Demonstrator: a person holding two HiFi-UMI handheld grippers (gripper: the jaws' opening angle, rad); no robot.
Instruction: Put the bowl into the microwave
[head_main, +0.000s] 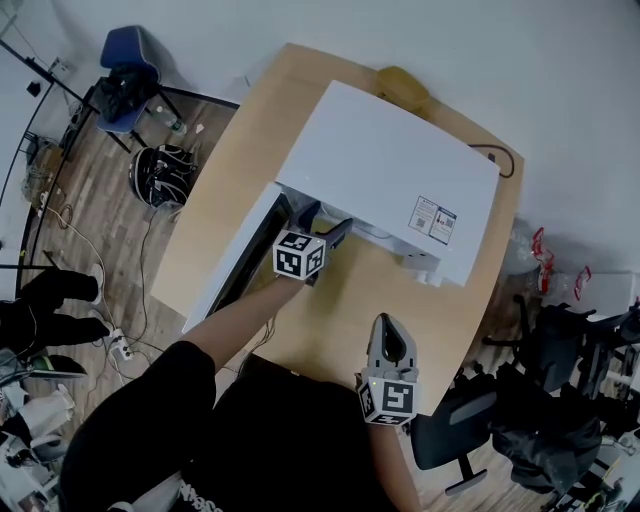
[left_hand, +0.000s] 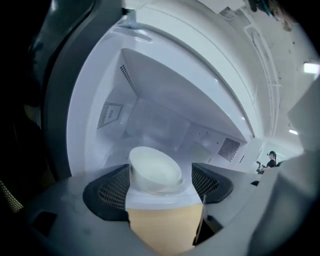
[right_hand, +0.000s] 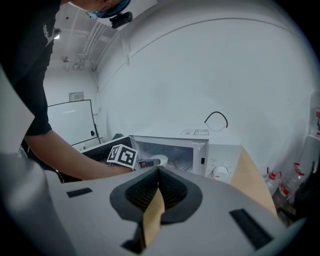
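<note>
A white bowl (left_hand: 155, 170) sits upright between the jaws of my left gripper (left_hand: 161, 172), which is shut on it at the mouth of the white microwave (head_main: 390, 160). The microwave's door (head_main: 235, 265) hangs open to the left. In the head view my left gripper (head_main: 340, 232) reaches under the microwave's front edge. The right gripper view shows the bowl (right_hand: 159, 160) just inside the lit cavity. My right gripper (head_main: 386, 325) hovers over the wooden table (head_main: 330, 330) in front of the microwave, shut and empty; its pads meet in its own view (right_hand: 159, 175).
The microwave's dial panel (right_hand: 219, 171) is on the right of the cavity. A black cable (head_main: 497, 155) lies at its far right corner. A black office chair (head_main: 455, 435) stands by the table's near right edge, and a blue chair (head_main: 130, 65) on the floor at far left.
</note>
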